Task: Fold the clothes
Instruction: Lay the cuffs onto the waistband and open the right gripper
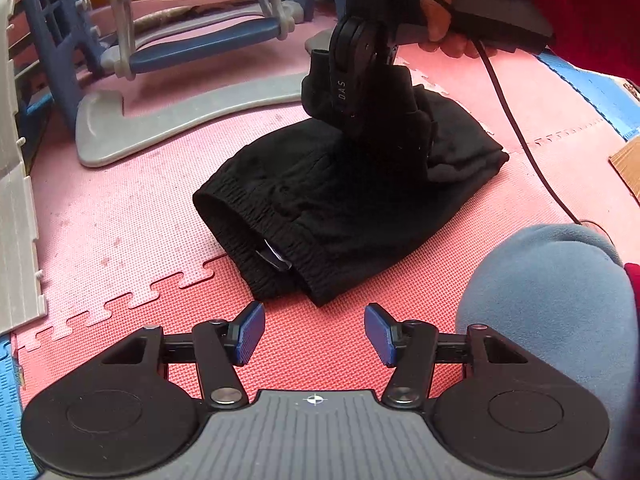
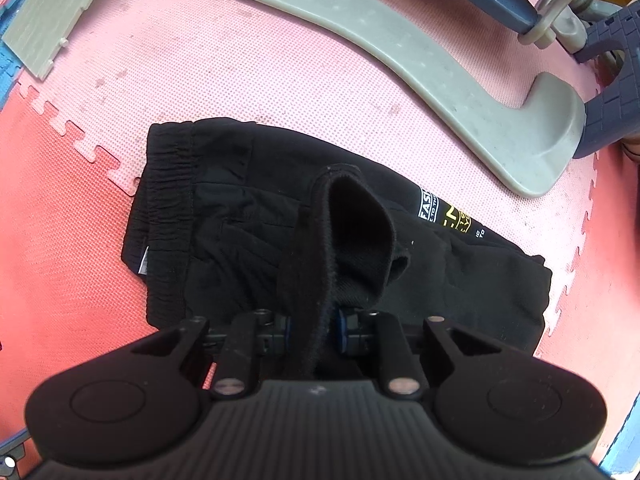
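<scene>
A pair of black pants (image 1: 320, 200) lies folded on the pink foam mat, elastic waistband (image 1: 256, 236) toward my left gripper. It also shows in the right wrist view (image 2: 224, 216), with a yellow and white print (image 2: 448, 216) on one leg. My left gripper (image 1: 315, 332) is open and empty, just short of the waistband above the red mat. My right gripper (image 2: 311, 330) is shut on a fold of the black cloth (image 2: 332, 240) and holds it above the rest of the pants. In the left wrist view the right gripper (image 1: 360, 80) hangs over the far end of the pants.
A grey curved plastic base (image 1: 168, 120) of a blue and white toy frame (image 1: 192, 20) stands behind the pants, also in the right wrist view (image 2: 440, 64). A grey panel (image 1: 16, 220) lies left. A blue-clad knee (image 1: 560, 300) is at right. A cable (image 1: 516, 120) trails over the mat.
</scene>
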Demonstrator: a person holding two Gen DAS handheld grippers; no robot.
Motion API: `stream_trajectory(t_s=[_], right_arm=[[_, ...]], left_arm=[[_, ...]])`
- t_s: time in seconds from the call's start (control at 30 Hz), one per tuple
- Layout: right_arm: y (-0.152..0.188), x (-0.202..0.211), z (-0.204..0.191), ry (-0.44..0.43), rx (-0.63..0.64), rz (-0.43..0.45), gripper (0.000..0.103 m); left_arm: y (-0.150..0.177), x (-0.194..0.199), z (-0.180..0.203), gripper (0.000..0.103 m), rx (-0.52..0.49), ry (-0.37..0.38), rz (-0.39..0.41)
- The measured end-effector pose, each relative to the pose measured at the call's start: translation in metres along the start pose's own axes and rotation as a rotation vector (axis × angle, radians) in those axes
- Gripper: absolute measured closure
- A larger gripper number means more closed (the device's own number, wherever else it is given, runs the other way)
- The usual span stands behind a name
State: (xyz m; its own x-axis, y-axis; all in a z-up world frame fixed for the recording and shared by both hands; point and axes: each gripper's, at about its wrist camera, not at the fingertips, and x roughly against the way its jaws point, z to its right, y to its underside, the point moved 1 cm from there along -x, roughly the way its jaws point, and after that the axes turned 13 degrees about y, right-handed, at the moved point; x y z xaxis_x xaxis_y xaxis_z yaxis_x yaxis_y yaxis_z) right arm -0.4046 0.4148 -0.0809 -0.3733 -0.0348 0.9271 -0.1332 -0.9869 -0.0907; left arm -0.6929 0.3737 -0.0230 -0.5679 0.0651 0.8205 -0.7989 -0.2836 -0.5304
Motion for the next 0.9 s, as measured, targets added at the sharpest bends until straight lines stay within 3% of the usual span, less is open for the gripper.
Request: stream_trajectory(t_s=[0.3,0.57,0.7,0.9], right_arm=[[-0.006,0.001,-0.018,-0.002,0.012,-0.016,0.082],[-0.008,-0.006,-0.023,-0.022,-0.021,-0.026,0.082],[-0.005,-0.002,-0.02,-0.042,-0.062,0.014,0.081],[-0.004,-0.003,-0.013,-0.084,-0.12,0.009,0.081]], left_arm=[[-0.004,0.005,-0.01,0.045,-0.016,-0.013,0.011],[-0.036,0.032,-0.024,0.045,0.001,0.02,-0.059],[-0.054,0.042,-0.033,0.045,0.005,0.017,-0.098],[-0.075,0.048,-0.034,0.045,0.022,0.055,-0.113]])
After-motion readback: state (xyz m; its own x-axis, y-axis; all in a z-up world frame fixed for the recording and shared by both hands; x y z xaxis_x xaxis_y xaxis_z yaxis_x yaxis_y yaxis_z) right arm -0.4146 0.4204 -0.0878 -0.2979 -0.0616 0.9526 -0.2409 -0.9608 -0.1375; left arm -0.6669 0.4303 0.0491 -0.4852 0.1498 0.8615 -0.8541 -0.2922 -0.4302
